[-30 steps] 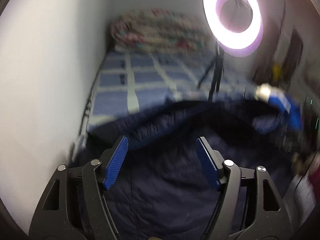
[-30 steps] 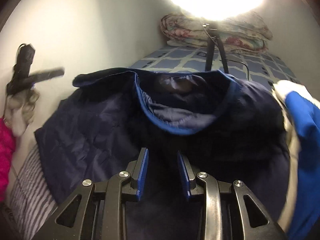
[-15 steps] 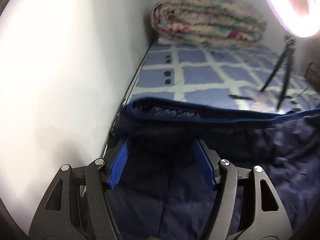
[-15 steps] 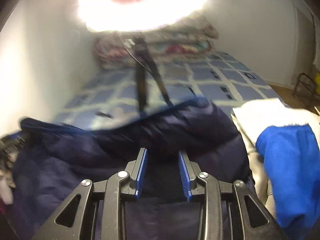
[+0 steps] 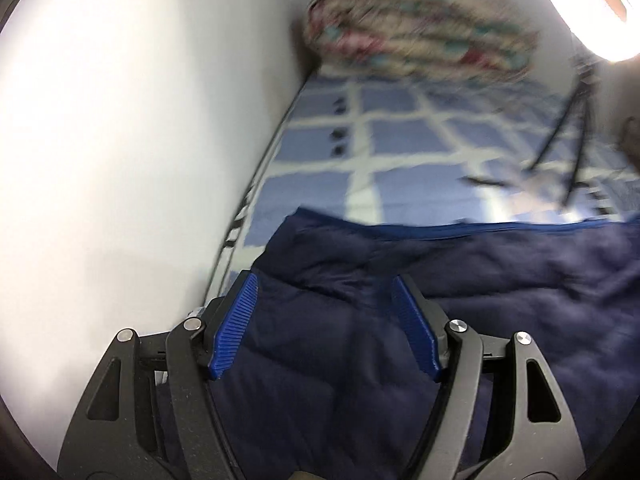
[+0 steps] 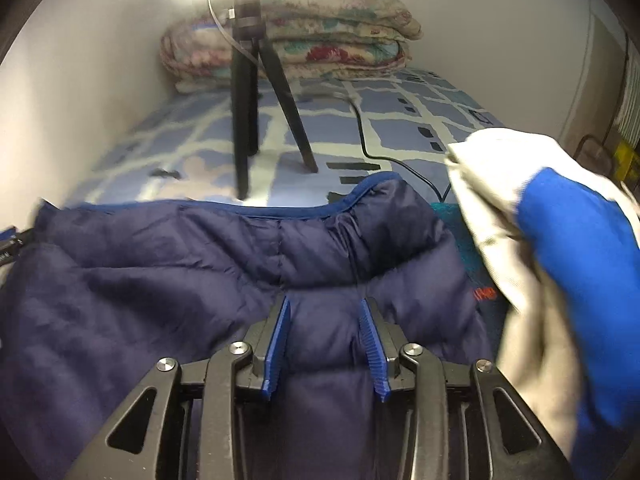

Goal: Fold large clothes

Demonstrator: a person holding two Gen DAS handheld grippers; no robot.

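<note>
Navy quilted jacket (image 6: 168,280) laid flat across near end of checked bed (image 6: 400,120), blue-trimmed edge folded over toward tripod (image 6: 248,120). One fold judged made; further folds and squaring left. Padded, puffy, creased; likely to spring back. Left tool (image 5: 324,320) wide open, jaws just opening further, fabric beneath, nothing gripped. Right tool (image 6: 326,340) part open, just opening, a ridge of jacket between jaws, apparently released. White-and-blue garment (image 6: 560,260) just beside, unfolded.

- Left wrist view looks steeply down, close over the jacket (image 5: 460,300), beside the wall (image 5: 120,140).
- Right wrist view looks likewise, nearer the tripod (image 6: 256,92).
- Both share jacket, bed (image 5: 400,144), quilt (image 5: 420,48).
</note>
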